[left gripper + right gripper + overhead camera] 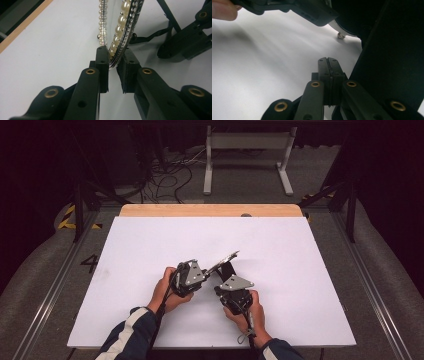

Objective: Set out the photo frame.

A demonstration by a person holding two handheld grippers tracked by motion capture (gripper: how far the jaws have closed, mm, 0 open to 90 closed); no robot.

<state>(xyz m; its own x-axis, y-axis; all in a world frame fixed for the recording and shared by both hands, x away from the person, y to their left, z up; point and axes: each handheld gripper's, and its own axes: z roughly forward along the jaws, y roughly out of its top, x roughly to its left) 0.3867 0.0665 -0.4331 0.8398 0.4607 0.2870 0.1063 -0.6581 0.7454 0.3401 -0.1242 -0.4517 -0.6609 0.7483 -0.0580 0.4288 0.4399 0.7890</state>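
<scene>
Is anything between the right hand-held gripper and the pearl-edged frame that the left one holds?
Nothing visible blocks it. The left hand-held gripper clamps the pearl-edged frame by its rim above the white table. The right hand-held gripper, jaws shut, sits just beside the frame's black stand.

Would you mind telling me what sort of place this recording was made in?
Probably a lab or recording studio rather than a home: a white work table inside a metal frame, loose cables on the grey floor, and black curtains around it.
</scene>
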